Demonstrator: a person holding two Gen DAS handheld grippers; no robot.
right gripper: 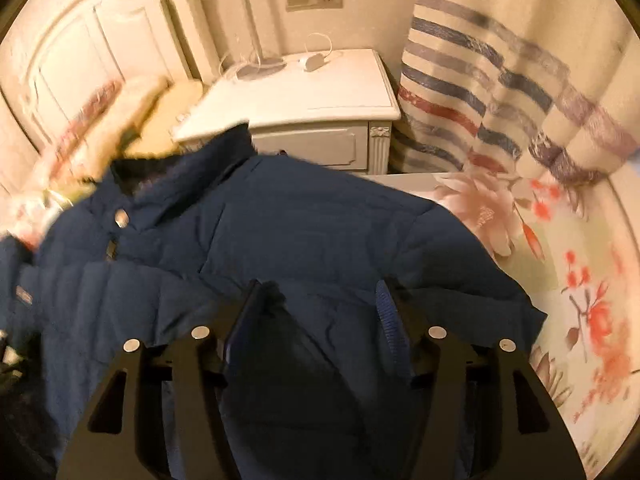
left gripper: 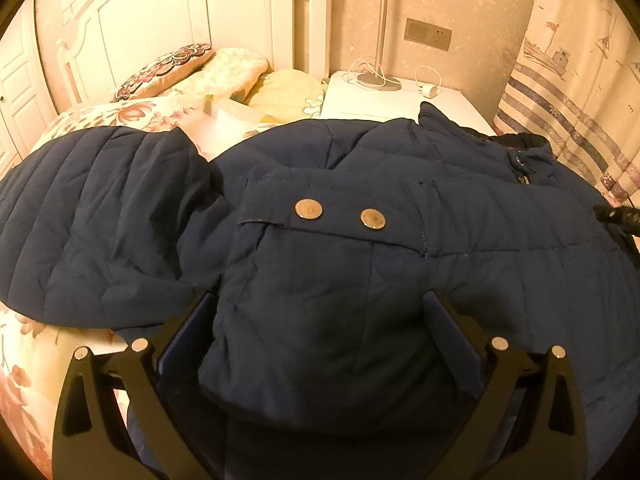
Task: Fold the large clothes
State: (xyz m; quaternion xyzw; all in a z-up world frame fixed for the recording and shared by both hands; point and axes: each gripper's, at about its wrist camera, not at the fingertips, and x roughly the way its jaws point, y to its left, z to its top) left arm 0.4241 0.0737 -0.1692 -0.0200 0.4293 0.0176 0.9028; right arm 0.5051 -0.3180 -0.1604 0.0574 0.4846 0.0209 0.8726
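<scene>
— While spread across the floral bedsheet (right gripper: 580, 248), where does the navy padded jacket (left gripper: 360, 208) sit against the left gripper (left gripper: 320, 304)?
— Bulges up between both fingers (left gripper: 452, 332); sleeve cuff with two metal snaps (left gripper: 340, 214) just beyond at twelve o'clock. Spread wide, pinching nothing, fabric filling the gap. Can't tell whether the pads press the cloth.
— And the other sleeve (left gripper: 100, 220)?
— Lies out toward nine o'clock, flat on the sheet.
— Right gripper (right gripper: 320, 296)?
— Also parted, hanging over the jacket (right gripper: 280, 240). Dark cloth under and between the fingers (right gripper: 392, 328); touching or apart, unclear through the blur. Collar up at eleven o'clock, jacket edge running off at three.
— Beyond the jacket?
— White nightstand (right gripper: 320, 92) at twelve o'clock, striped curtain (right gripper: 500, 80) at two, pillows (left gripper: 192, 68) toward eleven in the left view.
</scene>
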